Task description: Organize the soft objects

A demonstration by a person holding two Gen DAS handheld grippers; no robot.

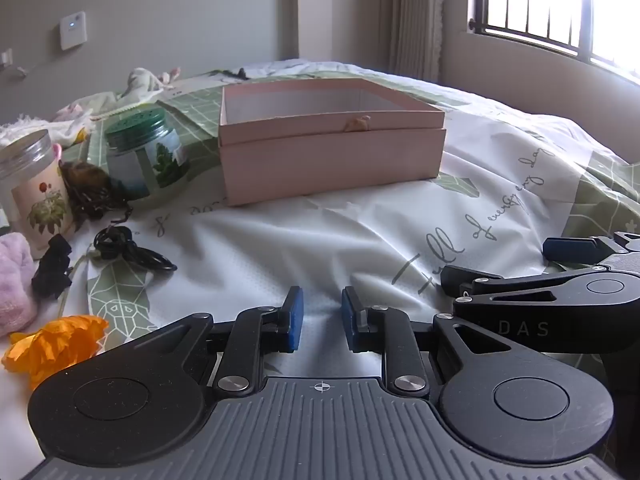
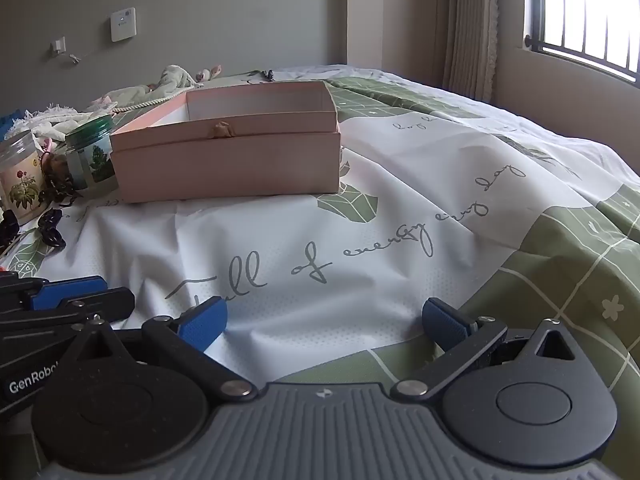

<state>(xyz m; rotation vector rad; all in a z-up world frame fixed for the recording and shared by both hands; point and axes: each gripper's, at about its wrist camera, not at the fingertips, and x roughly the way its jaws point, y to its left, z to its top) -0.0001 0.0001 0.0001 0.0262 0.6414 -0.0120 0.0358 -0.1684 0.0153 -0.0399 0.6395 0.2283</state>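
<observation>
An open pink box stands on the bed ahead, also in the right wrist view; what shows of its inside is empty. Soft items lie at the left: an orange cloth flower, a pink fluffy cloth, a black fabric piece and a brown tangled bundle. My left gripper rests low on the sheet, jaws a small gap apart, holding nothing. My right gripper is wide open and empty, beside the left one.
Two lidded jars stand left of the box, one floral, one green-lidded. A black cord lies near them. Pale cloths are heaped at the far left. A wall and a barred window lie beyond the bed.
</observation>
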